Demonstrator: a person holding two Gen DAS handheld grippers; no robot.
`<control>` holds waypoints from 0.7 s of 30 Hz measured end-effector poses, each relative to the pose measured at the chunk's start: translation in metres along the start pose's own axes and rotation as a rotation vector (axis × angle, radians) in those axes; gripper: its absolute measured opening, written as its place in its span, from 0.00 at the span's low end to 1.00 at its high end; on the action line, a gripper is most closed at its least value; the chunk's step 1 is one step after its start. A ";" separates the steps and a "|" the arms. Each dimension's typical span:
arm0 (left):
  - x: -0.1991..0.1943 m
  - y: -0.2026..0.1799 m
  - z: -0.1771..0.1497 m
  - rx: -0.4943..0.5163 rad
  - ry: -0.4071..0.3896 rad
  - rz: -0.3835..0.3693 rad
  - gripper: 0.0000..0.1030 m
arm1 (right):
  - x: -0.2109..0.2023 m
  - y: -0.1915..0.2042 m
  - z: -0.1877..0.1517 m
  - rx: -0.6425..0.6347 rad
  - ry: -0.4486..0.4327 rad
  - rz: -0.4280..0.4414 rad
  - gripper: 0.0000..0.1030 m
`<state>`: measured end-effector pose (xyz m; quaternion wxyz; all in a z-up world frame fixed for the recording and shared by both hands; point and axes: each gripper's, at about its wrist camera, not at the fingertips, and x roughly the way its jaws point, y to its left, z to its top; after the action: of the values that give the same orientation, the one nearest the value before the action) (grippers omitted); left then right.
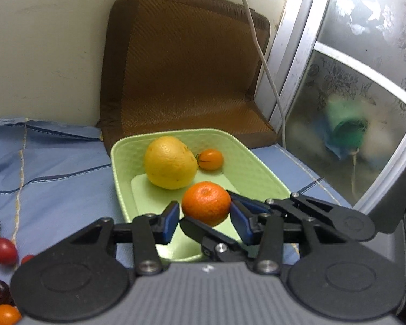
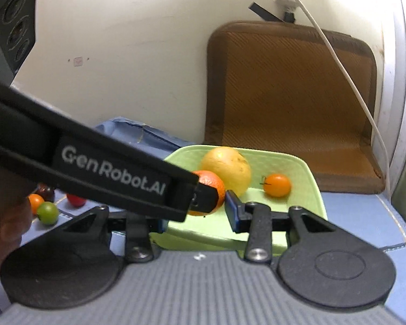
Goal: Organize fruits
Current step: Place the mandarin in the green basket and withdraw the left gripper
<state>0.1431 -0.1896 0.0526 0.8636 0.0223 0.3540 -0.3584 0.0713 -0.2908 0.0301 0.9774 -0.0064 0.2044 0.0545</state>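
Your left tongs (image 1: 206,218) have their blue pads (image 1: 171,223) on each side of the orange (image 1: 206,203). The pads are very close to it, but I cannot tell if they are squeezing it or just next to it. The orange is over the near part of the green tray (image 1: 121,168).

Your right tongs (image 2: 197,218) are open wide. One blue pad (image 2: 232,211) is just beside the orange (image 2: 212,182). The other pad is mostly hidden behind the black arm of the left tongs (image 2: 108,170), which crosses in front.

In the tray, behind the orange, sits a big yellow fruit (image 1: 170,162). A small orange tomato (image 1: 209,159) is just beside it on the right.

The tray sits on a blue cloth (image 1: 54,168). Off to the left on the cloth are some little tomatoes (image 1: 4,250), red, green, orange and dark ones.

Behind the tray a brown cushion (image 1: 186,62) leans on the white wall. A white cord (image 1: 257,40) hangs down in front of it. On the right is a frosted window (image 1: 365,94).
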 end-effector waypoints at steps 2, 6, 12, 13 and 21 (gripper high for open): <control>0.002 0.000 -0.001 0.002 0.005 0.007 0.41 | 0.001 0.001 0.000 0.011 -0.004 -0.001 0.45; 0.002 -0.001 -0.004 0.006 0.000 0.011 0.41 | -0.001 0.001 -0.002 -0.008 -0.015 -0.014 0.45; -0.005 0.002 -0.007 -0.014 0.001 0.015 0.45 | -0.007 0.008 -0.005 -0.033 -0.036 -0.036 0.49; -0.010 0.004 -0.008 -0.018 -0.009 0.012 0.46 | -0.009 0.009 -0.005 -0.040 -0.047 -0.042 0.52; -0.103 0.058 -0.042 -0.127 -0.179 0.037 0.44 | -0.044 0.044 -0.017 -0.105 -0.133 -0.010 0.51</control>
<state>0.1043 -0.0721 0.0733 0.8979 -0.0582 0.2971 -0.3196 0.0201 -0.2523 0.0327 0.9873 -0.0551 0.1360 0.0604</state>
